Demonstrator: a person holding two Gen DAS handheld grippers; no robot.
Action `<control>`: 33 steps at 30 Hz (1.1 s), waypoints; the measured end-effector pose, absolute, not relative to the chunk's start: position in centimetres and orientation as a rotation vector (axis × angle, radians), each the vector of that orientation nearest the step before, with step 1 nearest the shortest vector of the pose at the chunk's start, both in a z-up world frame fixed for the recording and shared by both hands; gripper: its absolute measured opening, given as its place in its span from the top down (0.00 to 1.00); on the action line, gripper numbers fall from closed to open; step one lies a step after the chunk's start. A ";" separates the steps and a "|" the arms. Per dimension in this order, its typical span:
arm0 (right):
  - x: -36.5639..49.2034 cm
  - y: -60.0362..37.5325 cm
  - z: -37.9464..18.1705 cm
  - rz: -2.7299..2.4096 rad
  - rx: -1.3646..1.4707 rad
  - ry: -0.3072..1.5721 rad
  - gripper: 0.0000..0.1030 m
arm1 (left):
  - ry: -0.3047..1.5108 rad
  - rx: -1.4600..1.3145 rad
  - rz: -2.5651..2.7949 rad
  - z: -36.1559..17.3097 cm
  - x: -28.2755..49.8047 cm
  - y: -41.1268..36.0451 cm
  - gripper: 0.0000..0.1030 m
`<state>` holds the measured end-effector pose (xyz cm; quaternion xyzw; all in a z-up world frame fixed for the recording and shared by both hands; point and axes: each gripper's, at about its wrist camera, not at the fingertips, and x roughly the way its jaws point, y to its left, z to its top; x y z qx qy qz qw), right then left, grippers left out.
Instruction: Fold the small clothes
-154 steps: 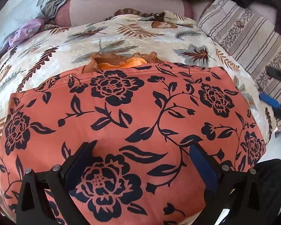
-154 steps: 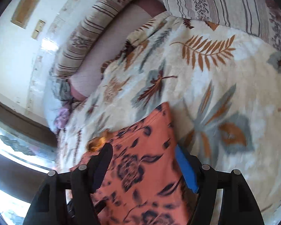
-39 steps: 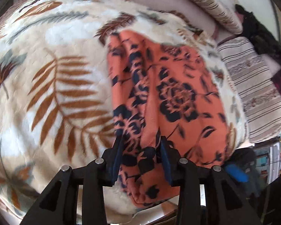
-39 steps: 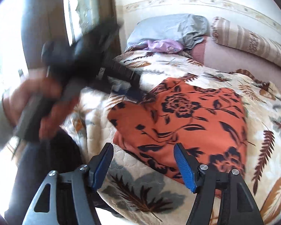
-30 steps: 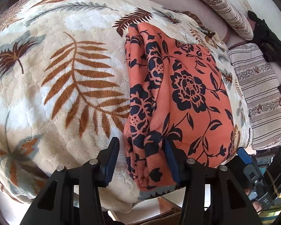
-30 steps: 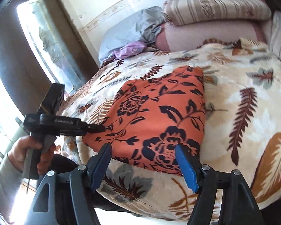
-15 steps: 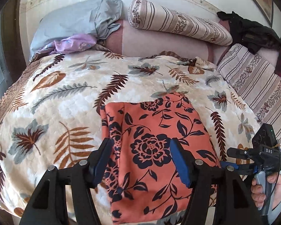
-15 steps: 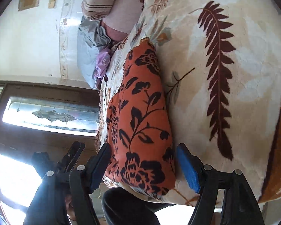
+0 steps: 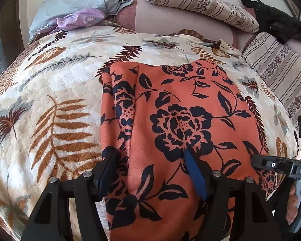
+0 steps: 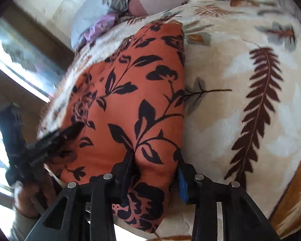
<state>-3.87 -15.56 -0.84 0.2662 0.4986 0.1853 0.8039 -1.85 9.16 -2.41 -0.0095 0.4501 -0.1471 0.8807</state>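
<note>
Two tongs on the cloth: right tongs (image 10: 154, 167) closing, pinching the orange flowered cloth (image 9: 176, 120) at its near right edge; left tongs (image 9: 152, 168) spread, opening, over the left fold. Cloth lies folded on the bed's leaf-print blanket (image 9: 56, 92).

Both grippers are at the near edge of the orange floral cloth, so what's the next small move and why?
Probably let the right gripper finish pinching, then lift that edge. Its jaws are closing with a bulge of the orange floral cloth between them, while the left gripper is opening, straddling the cloth's layered side without gripping.
</note>
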 end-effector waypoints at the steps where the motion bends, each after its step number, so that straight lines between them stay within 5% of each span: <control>1: -3.9 -16.1 -0.5 0.400 0.598 1.073 0.44 | 0.939 -0.030 -0.309 -2.4 -1.8 9.3 0.32; 7: -1.4 -20.1 1.5 0.438 0.861 1.008 0.24 | 0.937 -0.026 -0.308 -2.4 -1.6 9.1 0.32; 10: 2.6 -19.5 -2.2 0.475 0.993 1.160 0.21 | 0.941 -0.030 -0.311 -2.3 -1.5 9.2 0.32; 12: 3.2 -17.7 -2.5 0.460 0.887 1.198 0.56 | 0.942 -0.032 -0.312 -2.3 -1.5 9.4 0.32; 16: 1.1 -13.6 2.7 0.359 0.408 1.083 0.64 | 0.945 -0.048 -0.320 -2.3 -1.5 9.7 0.32; 18: 1.8 -14.4 0.5 0.338 0.466 1.143 0.63 | 0.945 -0.037 -0.324 -2.4 -1.4 9.5 0.31; 25: 2.8 -18.3 1.7 0.404 0.801 1.083 0.23 | 0.948 -0.049 -0.329 -2.4 -1.3 9.6 0.31; 28: 5.8 -19.6 -0.8 0.347 0.935 1.094 0.20 | 0.948 -0.045 -0.328 -2.4 -1.2 9.4 0.31; 29: 6.4 -19.6 -1.7 0.325 0.949 1.127 0.28 | 0.948 -0.046 -0.329 -2.4 -1.3 9.5 0.31; 31: 6.6 -17.5 -0.3 0.322 0.775 1.119 0.67 | 0.948 -0.052 -0.331 -2.4 -1.3 9.6 0.31; 33: 5.4 -14.3 3.0 0.250 0.434 1.048 0.68 | 0.947 -0.057 -0.336 -2.4 -1.3 9.8 0.31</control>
